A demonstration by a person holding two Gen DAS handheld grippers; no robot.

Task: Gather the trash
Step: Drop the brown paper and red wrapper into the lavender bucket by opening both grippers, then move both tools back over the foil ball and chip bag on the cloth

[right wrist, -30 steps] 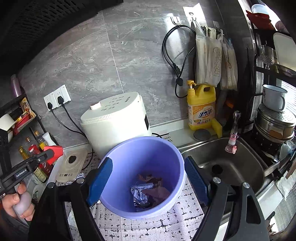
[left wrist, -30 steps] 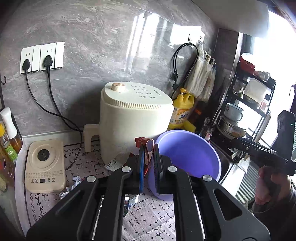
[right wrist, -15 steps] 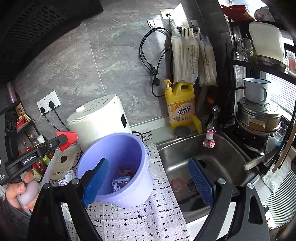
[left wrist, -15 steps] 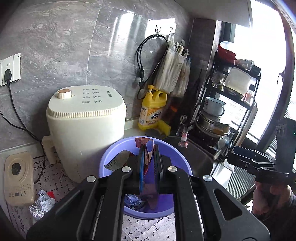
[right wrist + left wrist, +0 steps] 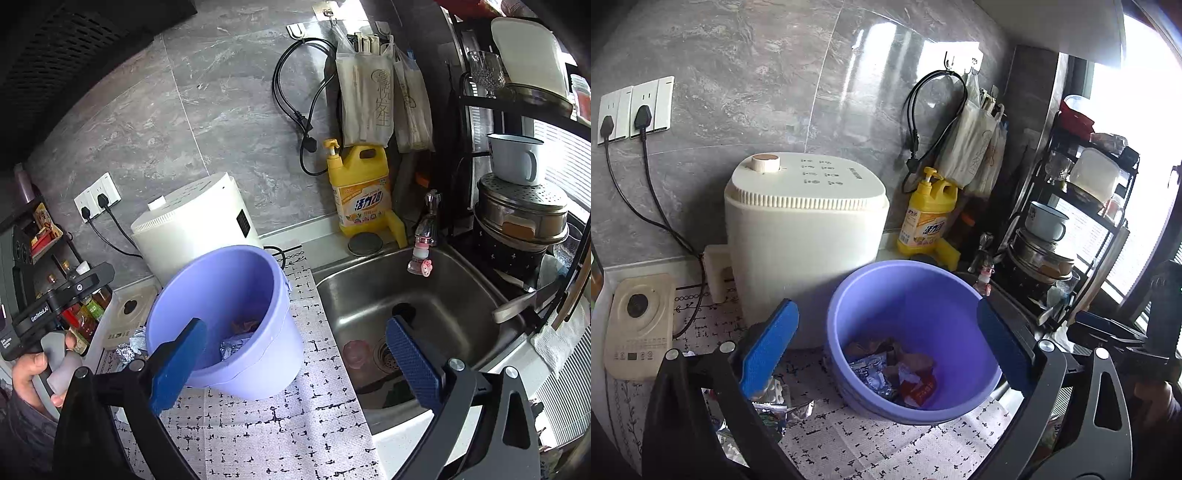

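Note:
A purple bucket (image 5: pixel 960 314) stands on the patterned counter mat, with crumpled wrappers (image 5: pixel 897 373) and foil at its bottom. My left gripper (image 5: pixel 886 347) is open and empty, held above the bucket's mouth. Foil and wrapper scraps (image 5: pixel 775 402) lie on the mat left of the bucket. In the right wrist view the bucket (image 5: pixel 229 295) sits left of the sink, and my right gripper (image 5: pixel 295 365) is open and empty, above the mat at the sink's edge. More foil (image 5: pixel 129 343) lies left of the bucket there.
A cream appliance (image 5: pixel 805 236) stands behind the bucket, a small cream device (image 5: pixel 639 325) to its left. A yellow detergent bottle (image 5: pixel 362 192) stands by the wall. The steel sink (image 5: pixel 413 306) is to the right, and a black rack with pots (image 5: pixel 521 214) beyond it.
My left gripper was shut on a red-brown wrapper over the bucket; now it is open and the wrapper lies in the bucket. My right gripper has drifted right, towards the sink.

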